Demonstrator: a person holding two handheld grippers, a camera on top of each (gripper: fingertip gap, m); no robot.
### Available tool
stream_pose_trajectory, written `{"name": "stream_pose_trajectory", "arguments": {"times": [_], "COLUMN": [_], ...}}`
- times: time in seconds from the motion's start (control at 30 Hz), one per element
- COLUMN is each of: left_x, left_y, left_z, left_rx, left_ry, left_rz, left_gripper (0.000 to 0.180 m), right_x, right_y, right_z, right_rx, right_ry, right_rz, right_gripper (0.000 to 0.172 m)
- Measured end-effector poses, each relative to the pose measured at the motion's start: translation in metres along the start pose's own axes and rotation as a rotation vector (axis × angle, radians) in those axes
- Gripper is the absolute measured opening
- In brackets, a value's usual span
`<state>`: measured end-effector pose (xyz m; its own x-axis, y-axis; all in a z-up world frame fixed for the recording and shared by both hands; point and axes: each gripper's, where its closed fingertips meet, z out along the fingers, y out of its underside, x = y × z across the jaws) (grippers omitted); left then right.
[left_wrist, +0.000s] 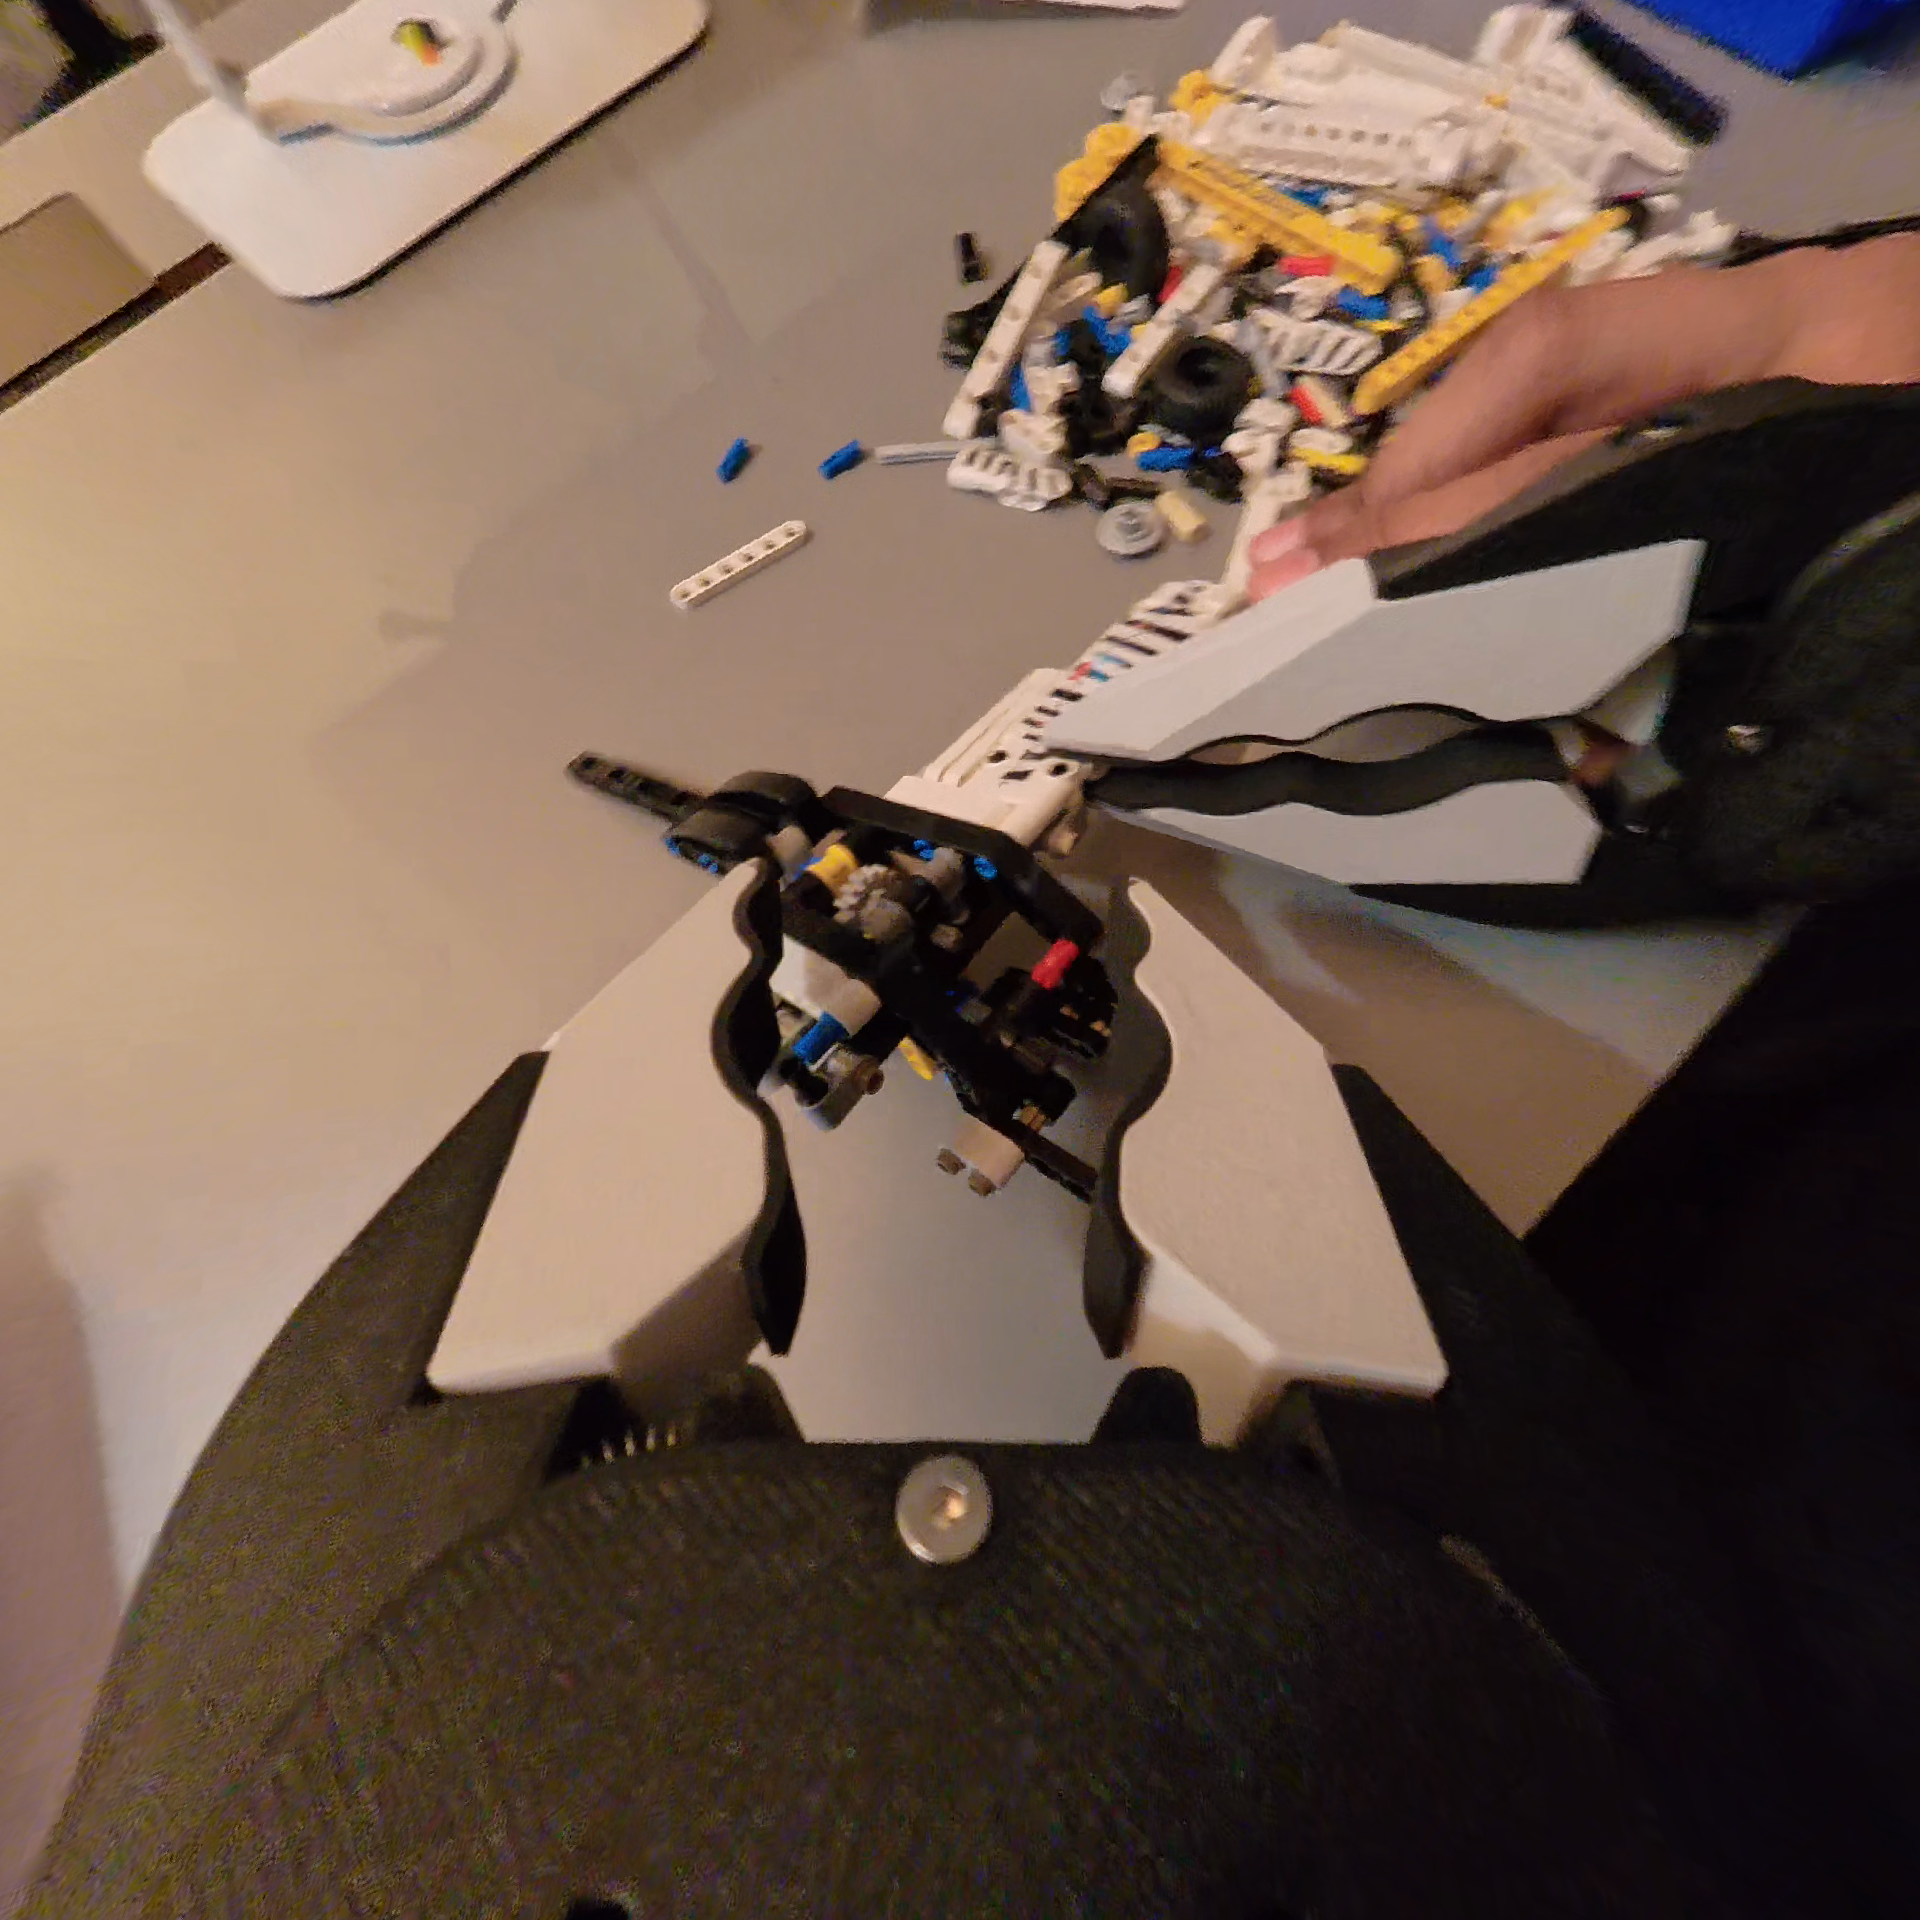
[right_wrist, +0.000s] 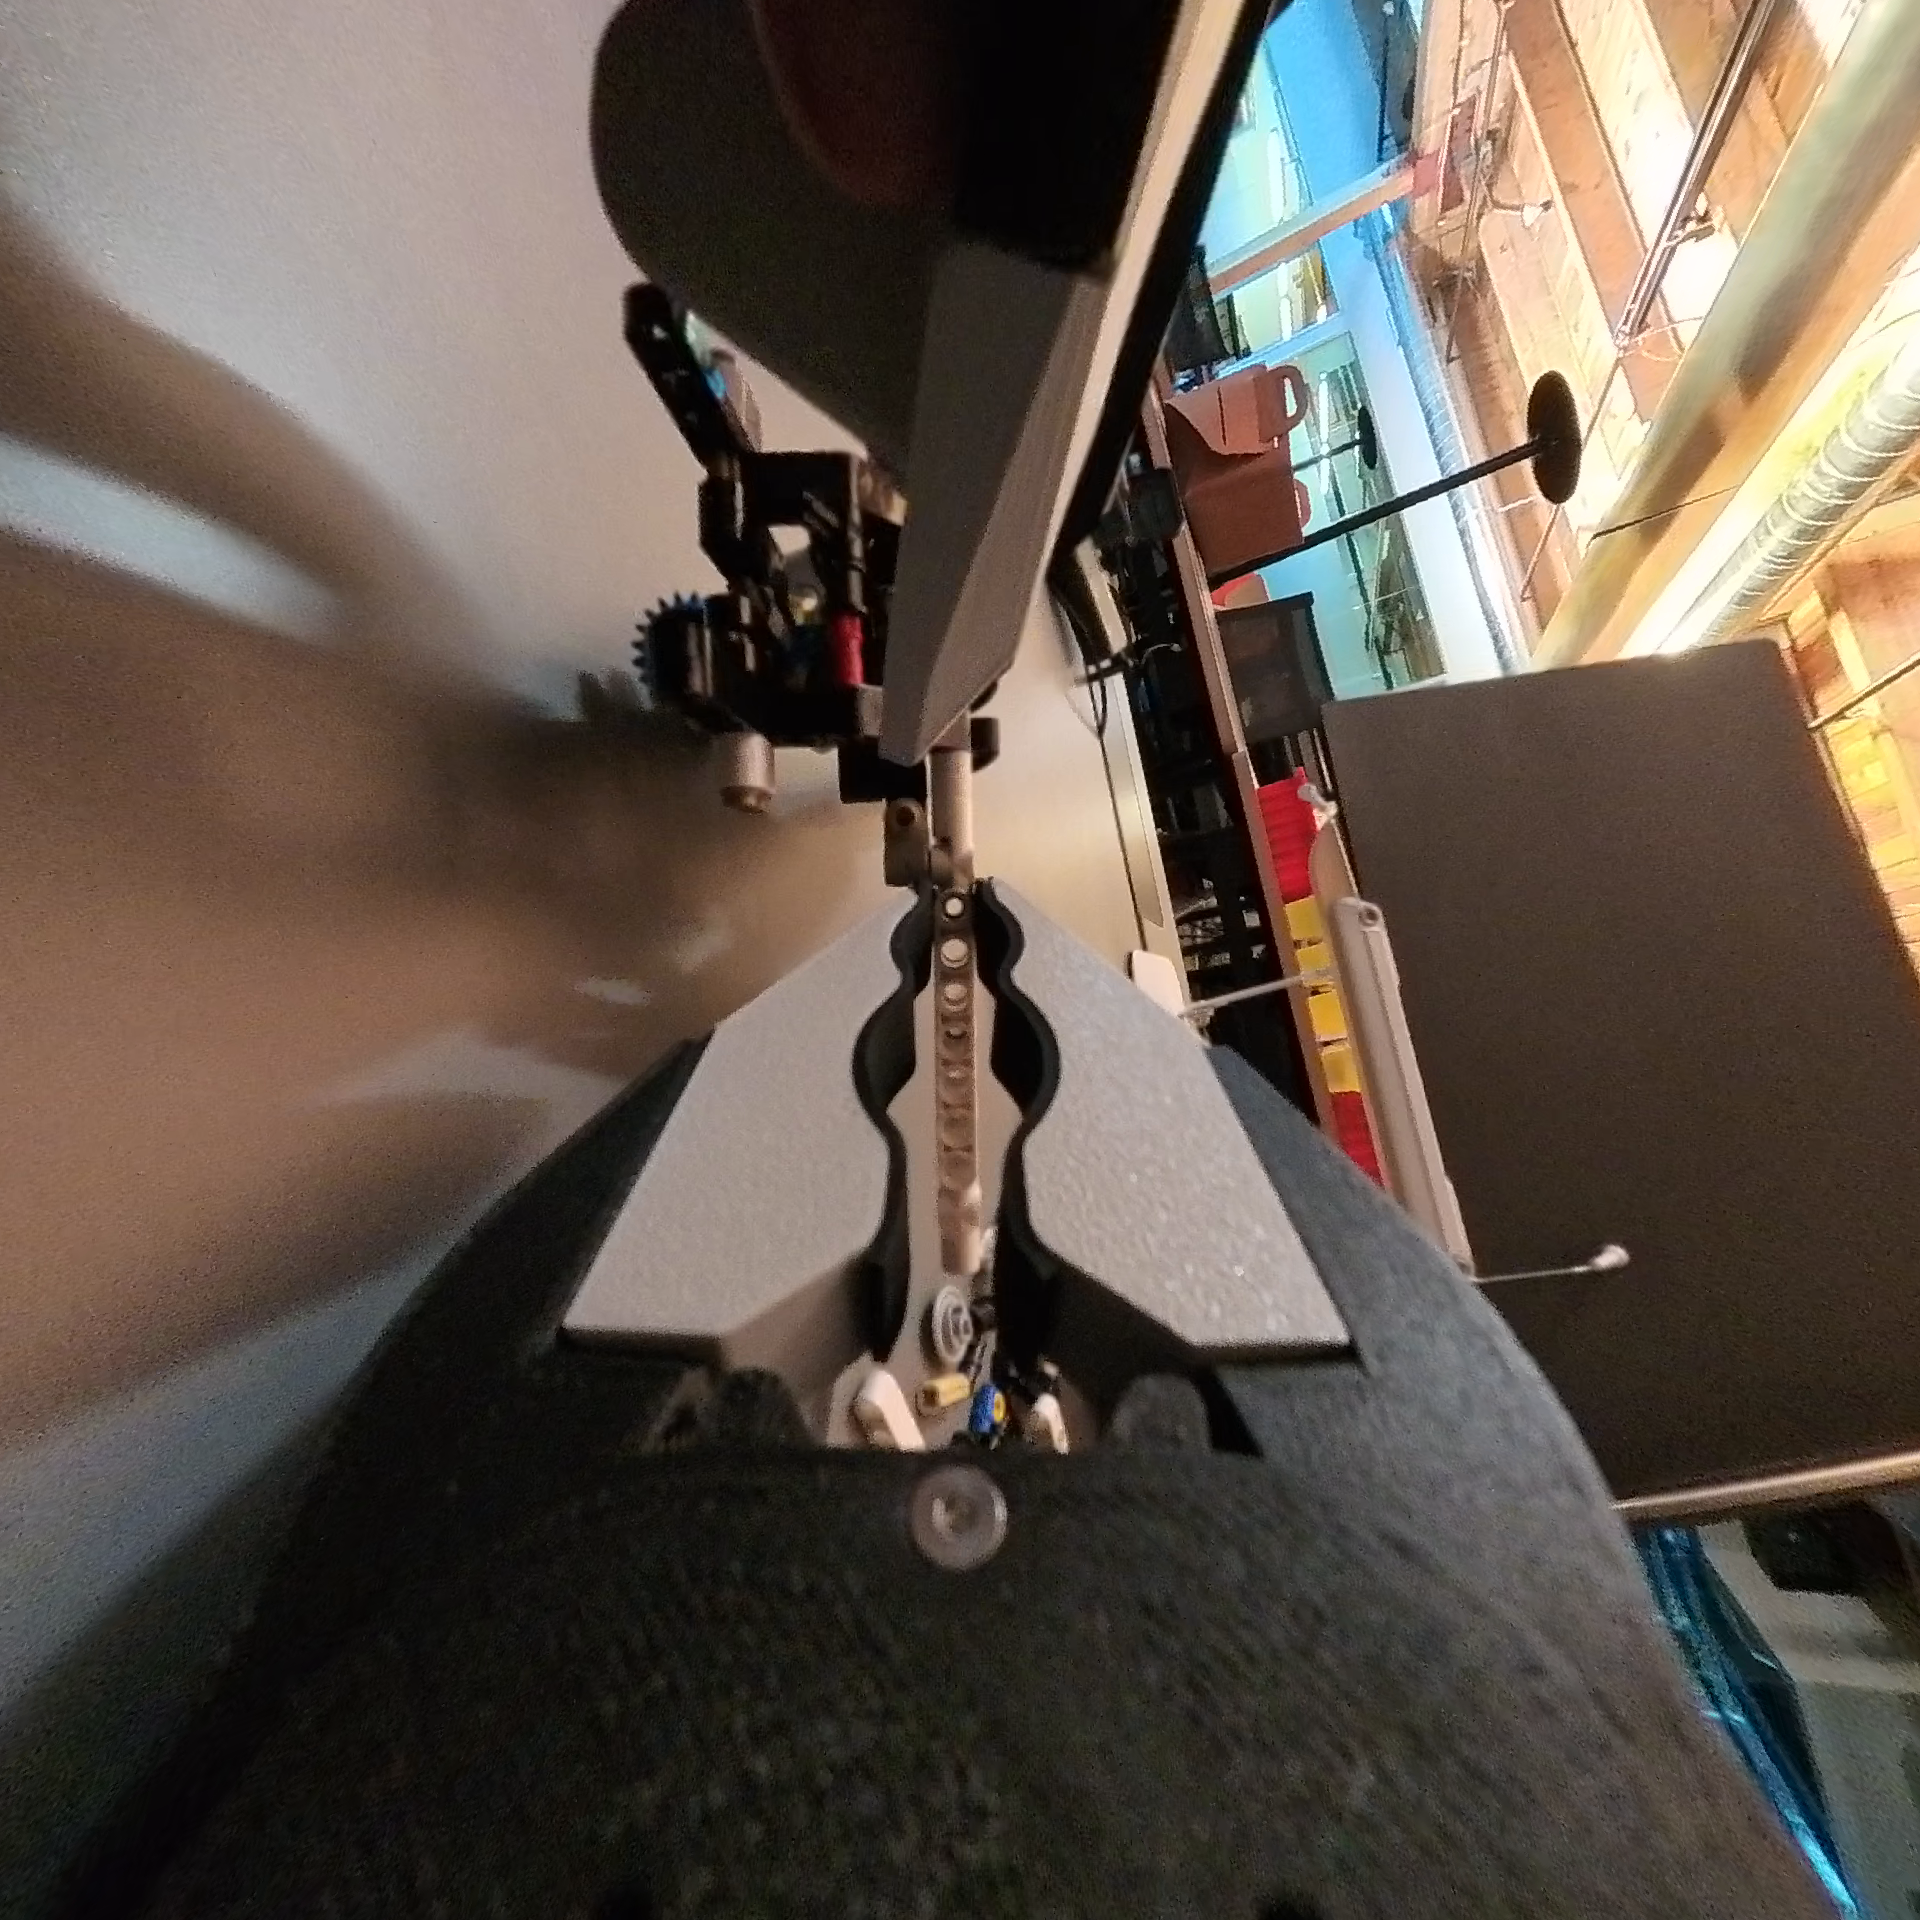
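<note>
My left claw (left_wrist: 940, 914) gapes wide around the black gear assembly (left_wrist: 935, 935), not pinching it; my right claw (right_wrist: 954, 904) clamps its white perforated beam (right_wrist: 956, 1049) above the worktop (left_wrist: 416, 623). No readable writing.

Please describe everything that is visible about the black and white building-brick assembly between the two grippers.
The brick assembly looks like plastic: a black frame holding grey gears, blue and yellow pins and one red pin, joined to a long white perforated beam. A thin black beam sticks out at its far end. It is above the grey table, tilted. The right gripper is closed on the white beam. The black end sits between the spread fingers of the left gripper; contact there is unclear.
</note>
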<state>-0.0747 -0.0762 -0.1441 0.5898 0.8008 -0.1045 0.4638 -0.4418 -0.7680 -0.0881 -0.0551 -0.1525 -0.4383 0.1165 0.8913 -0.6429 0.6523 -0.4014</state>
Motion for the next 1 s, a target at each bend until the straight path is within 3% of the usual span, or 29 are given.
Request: {"name": "stream_pose_trajectory", "arguments": {"times": [0.17, 0.3, 0.43, 0.5, 0.83, 1.0], "left_x": [-0.024, -0.032, -0.038, -0.038, -0.048, -0.050], "left_y": [0.018, 0.027, 0.032, 0.034, 0.040, 0.038], "left_z": [-0.005, -0.009, -0.011, -0.012, -0.011, -0.009], "left_rx": [-0.092, -0.107, -0.092, -0.093, -0.032, -0.006], "left_ry": [-0.170, -0.179, -0.188, -0.184, -0.249, -0.249], "left_rz": [-0.064, -0.171, -0.213, -0.205, -0.105, -0.107], "left_gripper": [0.083, 0.089, 0.085, 0.073, 0.070, 0.069], "right_x": [-0.003, -0.004, -0.005, -0.009, -0.019, -0.020], "right_y": [-0.010, -0.017, -0.025, -0.030, -0.035, -0.034], "right_z": [0.003, 0.005, 0.007, 0.009, 0.016, 0.016], "right_rx": [-0.042, -0.106, -0.167, -0.181, -0.198, -0.169], "right_ry": [0.019, 0.025, 0.032, 0.035, -0.008, -0.036], "right_rz": [-0.025, -0.030, -0.014, -0.010, -0.008, 0.101], "right_gripper": [0.005, 0.005, 0.005, 0.007, 0.009, 0.010]}}
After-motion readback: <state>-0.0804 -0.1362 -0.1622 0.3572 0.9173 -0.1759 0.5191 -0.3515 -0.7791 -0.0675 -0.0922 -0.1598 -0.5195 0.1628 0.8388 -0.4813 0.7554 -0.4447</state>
